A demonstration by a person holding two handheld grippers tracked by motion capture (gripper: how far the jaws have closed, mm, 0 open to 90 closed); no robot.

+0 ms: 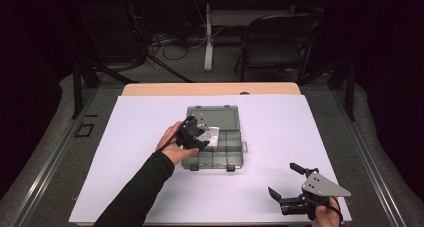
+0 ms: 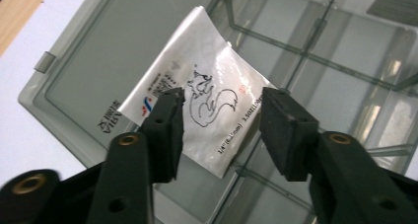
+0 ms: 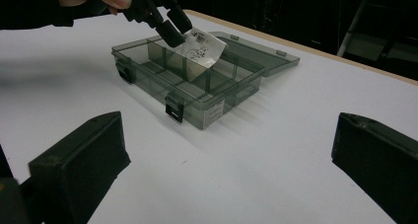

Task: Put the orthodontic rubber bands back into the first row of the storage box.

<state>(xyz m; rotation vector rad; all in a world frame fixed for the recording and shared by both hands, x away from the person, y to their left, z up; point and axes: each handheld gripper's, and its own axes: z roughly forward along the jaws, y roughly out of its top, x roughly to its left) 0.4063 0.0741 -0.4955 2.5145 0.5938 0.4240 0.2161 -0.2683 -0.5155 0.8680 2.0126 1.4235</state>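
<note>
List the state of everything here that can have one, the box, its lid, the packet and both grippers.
organizer box: open, compartments look empty
lid: folded back flat on the table
packet: sealed, tilted above the box, one edge at the left gripper's jaw
left gripper: jaws apart around the packet
right gripper: wide open, holding nothing

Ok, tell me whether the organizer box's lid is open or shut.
Open. The lid lies folded back flat on the white sheet behind the organizer box, leaving its compartments exposed.
</note>
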